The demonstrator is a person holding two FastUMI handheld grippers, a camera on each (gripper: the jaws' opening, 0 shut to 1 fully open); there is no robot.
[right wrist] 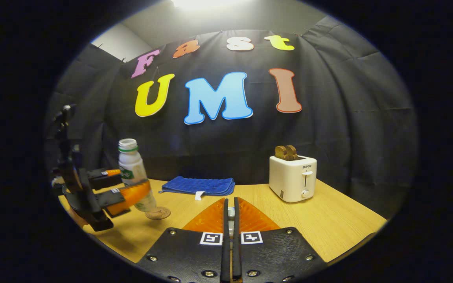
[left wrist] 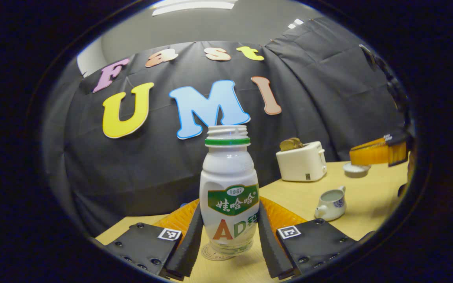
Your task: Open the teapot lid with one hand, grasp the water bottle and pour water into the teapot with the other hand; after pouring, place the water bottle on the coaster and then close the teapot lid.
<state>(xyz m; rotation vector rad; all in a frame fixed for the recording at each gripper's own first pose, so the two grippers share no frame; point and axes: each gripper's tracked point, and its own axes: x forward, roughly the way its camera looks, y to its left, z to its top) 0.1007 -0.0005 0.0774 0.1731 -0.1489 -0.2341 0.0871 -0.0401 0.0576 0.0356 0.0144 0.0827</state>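
The left gripper (left wrist: 229, 236) grips the capless water bottle (left wrist: 229, 196) between both fingers, just above the coaster (left wrist: 214, 253) near the desk's (right wrist: 328, 224) edge. Its green band reads "1987", with "AD" below. The right gripper (right wrist: 231, 214) is nearly shut on a small pale lid (right wrist: 231, 212). The open teapot (left wrist: 332, 203) stands mid-desk; the toaster (right wrist: 293, 177), marked "SUPOR", sits behind.

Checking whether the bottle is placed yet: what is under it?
In the left gripper view the coaster peeks out beneath the bottle; its middle is covered by the bottle's base. From the right gripper view, the bottle looks tilted beside the coaster, so contact is unclear.
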